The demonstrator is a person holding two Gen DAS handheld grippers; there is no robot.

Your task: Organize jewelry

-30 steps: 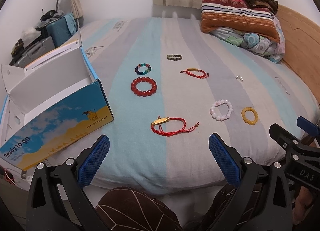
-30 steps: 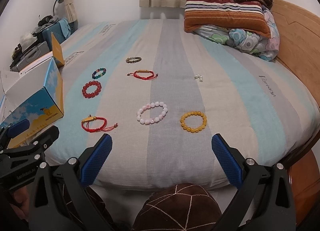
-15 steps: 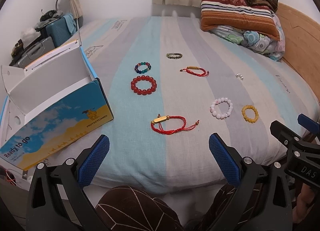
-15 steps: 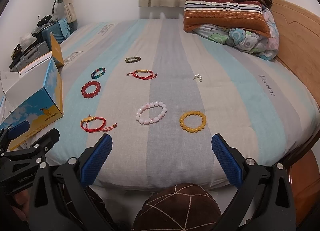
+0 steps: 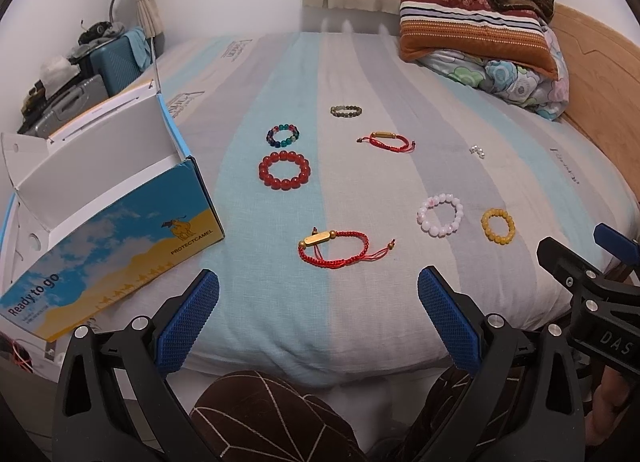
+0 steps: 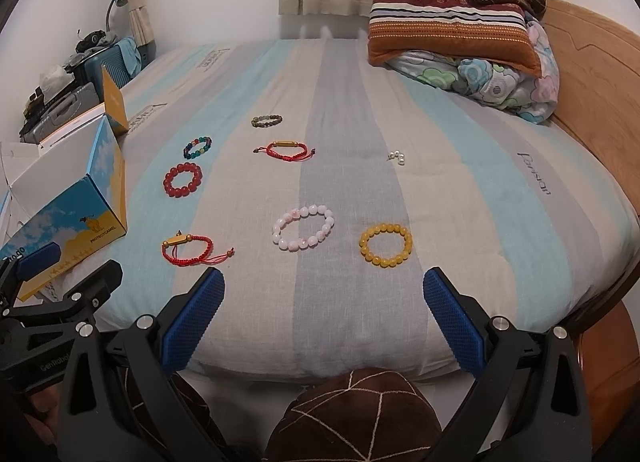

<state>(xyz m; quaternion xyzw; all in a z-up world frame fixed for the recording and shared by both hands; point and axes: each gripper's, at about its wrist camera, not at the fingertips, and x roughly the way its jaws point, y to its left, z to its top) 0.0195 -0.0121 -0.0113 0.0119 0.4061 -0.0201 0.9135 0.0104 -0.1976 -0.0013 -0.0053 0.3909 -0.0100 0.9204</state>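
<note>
While both grippers, left (image 5: 318, 314) and right (image 6: 323, 316), hover spread wide and empty at the bed's (image 5: 360, 73) edge, bracelets lie scattered; nearest, the red cord (image 5: 336, 248) wants lifting toward the box (image 5: 100, 197).

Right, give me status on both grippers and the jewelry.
Left gripper open, empty. Right gripper open, empty. Seven bracelets loose on bed, nearest red cord bracelet; open box left. Nothing blocking.
</note>
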